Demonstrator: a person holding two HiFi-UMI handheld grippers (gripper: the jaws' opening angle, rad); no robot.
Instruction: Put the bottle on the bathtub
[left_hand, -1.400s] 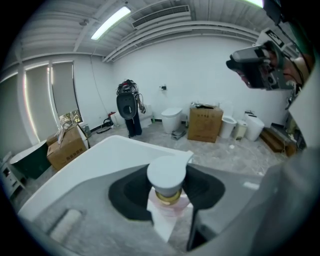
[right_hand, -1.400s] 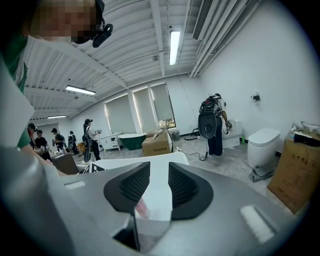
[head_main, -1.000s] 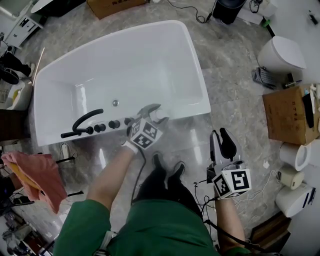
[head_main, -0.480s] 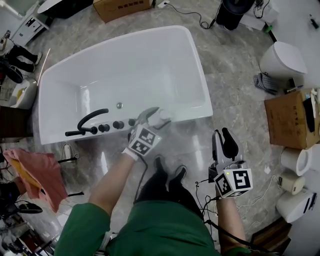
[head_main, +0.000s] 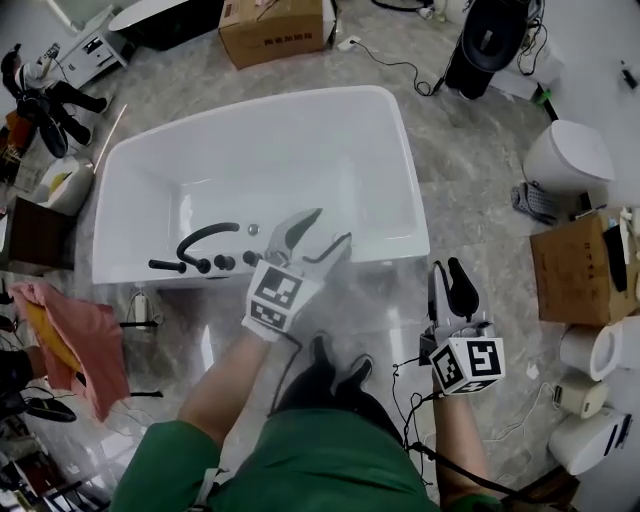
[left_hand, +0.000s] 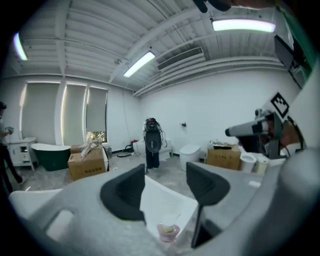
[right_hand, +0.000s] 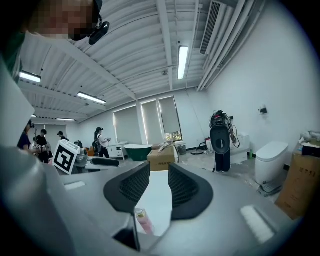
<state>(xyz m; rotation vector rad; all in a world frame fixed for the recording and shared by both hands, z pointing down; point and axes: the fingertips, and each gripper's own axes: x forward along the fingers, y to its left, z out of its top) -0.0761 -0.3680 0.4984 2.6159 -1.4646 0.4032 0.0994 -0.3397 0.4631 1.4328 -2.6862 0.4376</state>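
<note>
Head view: the white glossy bathtub (head_main: 300, 140) carries a black curved faucet (head_main: 205, 238) on its near rim. A brown cardboard box (head_main: 275, 30) stands beyond it and a white toilet (head_main: 568, 155) off its right end. The left gripper (head_main: 333, 225) hangs over that rim, its jaws apart, just narrowed and empty.

Left gripper view: the small pink white-capped bottle (left_hand: 168, 231) stands on the bathtub's rim.

Right gripper view: the right gripper (right_hand: 159, 187) has its jaws apart and empty.

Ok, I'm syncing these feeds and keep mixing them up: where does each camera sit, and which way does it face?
Head view: on the person's head, looking steeply down at the bathtub; shows both forearms, left gripper, right gripper, shoes.
Left gripper view: on that gripper, facing roughly level across the room; its jaws, just closing a little, stand apart, nothing between.
Right gripper view: likewise on its gripper; jaws apart, empty.
Shared: both gripper views see the pink bottle at the bathtub's edge.
</note>
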